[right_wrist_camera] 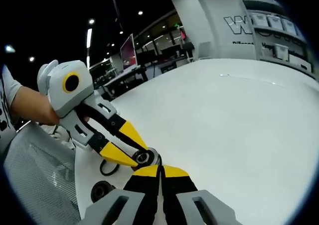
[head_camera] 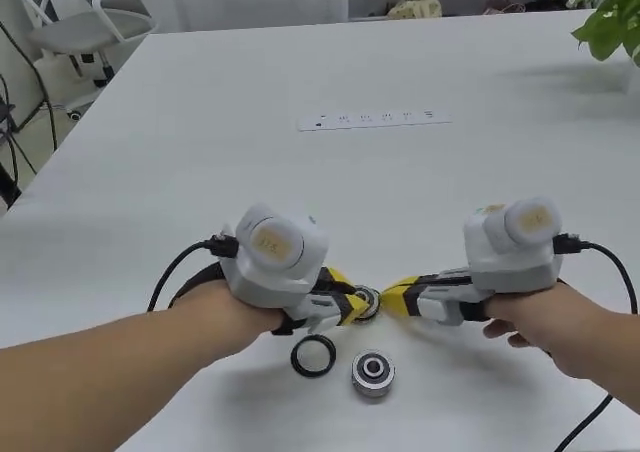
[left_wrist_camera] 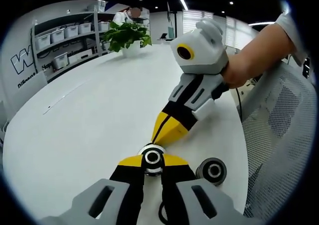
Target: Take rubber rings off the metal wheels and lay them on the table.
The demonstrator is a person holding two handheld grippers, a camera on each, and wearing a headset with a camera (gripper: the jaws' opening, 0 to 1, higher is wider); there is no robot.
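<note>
White table point(head_camera: 400, 72) — wheel point(head_camera: 366, 303) clamped in left tool point(left_wrist_camera: 152, 162), right tool point(right_wrist_camera: 160, 170) closed just beside it

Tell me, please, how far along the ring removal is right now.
Done: one rubber ring lies loose on the table. In hand: the left gripper is shut on a wheel, and the right gripper, tips closed, meets its edge. Left: that wheel's ring, and maybe the second wheel on the table; whether it still wears one is unclear.
</note>
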